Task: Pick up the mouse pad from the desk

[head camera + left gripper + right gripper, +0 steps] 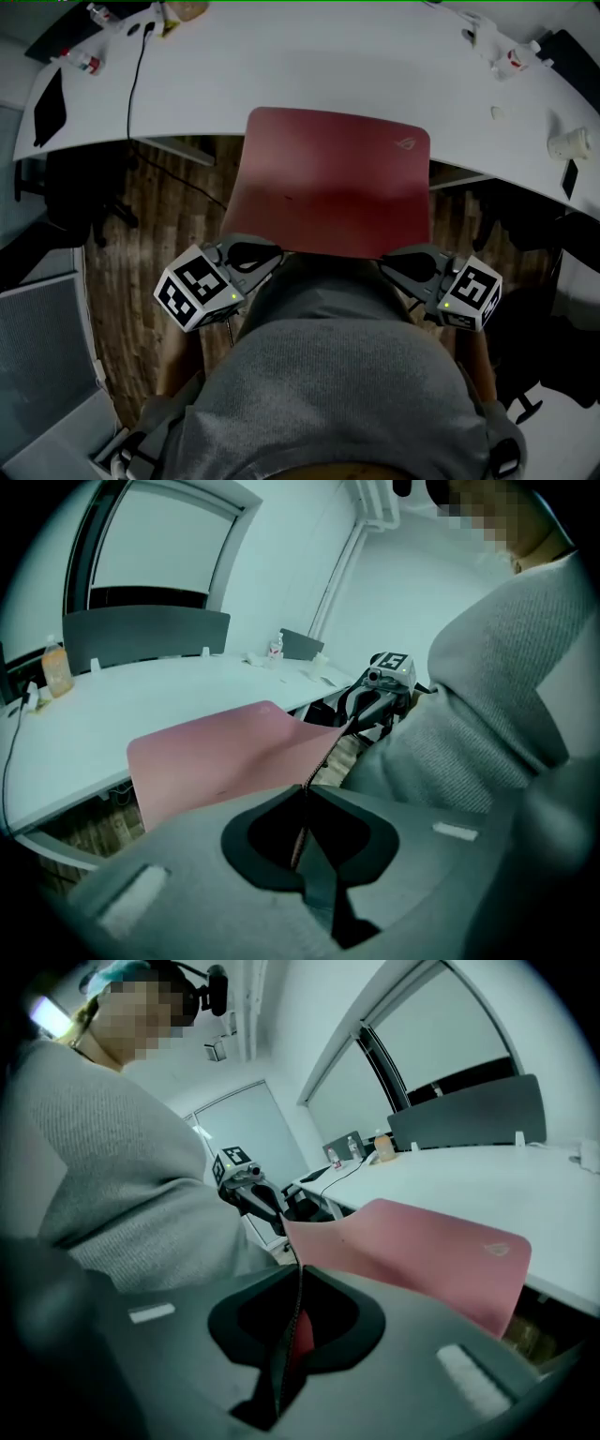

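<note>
The red mouse pad (333, 183) hangs between my two grippers, its far edge still over the white desk (309, 70) and its near edge pulled off toward the person's body. My left gripper (251, 258) is shut on the pad's near left corner, and the thin pad edge (302, 822) runs straight between its jaws. At the near right corner my right gripper (405, 264) is shut on the pad too, with the pad edge (292, 1326) pinched in its jaws. The pad (225, 757) sags slightly in the middle. A small logo (403, 143) marks its far right corner.
The curved desk edge (187, 141) runs behind the pad, with wooden floor (159, 225) below. A black cable (136, 75), small bottles (80, 61) and a white cup (569, 143) lie on the desk. Dark chairs (145, 635) stand beyond it. The person's grey sweater (337, 375) fills the near foreground.
</note>
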`<state>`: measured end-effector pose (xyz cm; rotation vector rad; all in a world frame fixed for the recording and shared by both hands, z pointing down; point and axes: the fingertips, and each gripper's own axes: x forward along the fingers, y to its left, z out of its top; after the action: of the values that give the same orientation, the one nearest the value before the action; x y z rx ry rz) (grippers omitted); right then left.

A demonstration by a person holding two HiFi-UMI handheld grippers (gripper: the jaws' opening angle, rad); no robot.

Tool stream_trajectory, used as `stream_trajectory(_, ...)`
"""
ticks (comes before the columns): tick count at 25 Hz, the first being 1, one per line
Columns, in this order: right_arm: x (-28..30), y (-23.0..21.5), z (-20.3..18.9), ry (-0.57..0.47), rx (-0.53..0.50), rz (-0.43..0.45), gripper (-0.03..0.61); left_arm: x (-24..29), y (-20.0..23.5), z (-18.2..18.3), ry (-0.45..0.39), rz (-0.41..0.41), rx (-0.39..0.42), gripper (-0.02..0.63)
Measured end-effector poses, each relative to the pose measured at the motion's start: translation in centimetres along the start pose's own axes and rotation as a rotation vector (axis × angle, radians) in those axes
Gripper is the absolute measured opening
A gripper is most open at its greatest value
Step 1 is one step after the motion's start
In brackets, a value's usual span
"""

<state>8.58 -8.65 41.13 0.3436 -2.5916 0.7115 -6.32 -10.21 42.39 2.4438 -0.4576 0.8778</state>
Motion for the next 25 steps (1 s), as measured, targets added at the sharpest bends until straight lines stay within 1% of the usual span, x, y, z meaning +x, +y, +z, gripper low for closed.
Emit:
stream_trajectory(4, 0.0, 1.1, -1.1, 0.014, 0.048, 0.041, 0.017, 0.2, -1.2, -1.3, 0.016, -0.057, -0.04, 0.021)
stream_trajectory(9, 0.2, 1.8, -2.0, 0.047, 0.076, 0.069, 0.017, 0.5, -1.9, -2.5, 0.065, -0.1, -0.048, 0.02)
stream_trajectory(11, 0.3, 2.2, -2.7, 0.06, 0.085, 0.082, 0.017, 0.6, -1.7, -2.7, 0.062, -0.096, -0.049, 0.02)
stream_trajectory(14, 1.0, 1.2, -4.1, 0.079, 0.103, 0.054, 0.017, 2.0, -0.4, -3.4, 0.066, -0.081, -0.056, 0.017)
stream_trajectory(16, 1.4, 0.0, -4.8, 0.059, 0.163, 0.05, 0.015, 3.2, 0.4, -3.7, 0.054, -0.101, -0.104, 0.017)
stream_trajectory(18, 1.6, -0.5, -4.7, 0.015, 0.217, 0.07, 0.015, 3.6, 1.3, -3.5, 0.035, -0.103, -0.135, 0.017)
stream_trajectory(19, 1.7, -0.5, -4.6, 0.011, 0.214, 0.073, 0.015, 3.7, 1.6, -3.4, 0.036, -0.099, -0.134, 0.017)
stream_trajectory(23, 2.2, -0.9, -4.5, 0.06, 0.133, 0.043, 0.015, 3.6, 1.8, -3.8, 0.076, -0.09, -0.097, 0.017)
stream_trajectory(25, 2.3, -1.5, -4.4, 0.066, 0.117, 0.029, 0.017, 3.7, 2.2, -3.7, 0.074, -0.078, -0.095, 0.017)
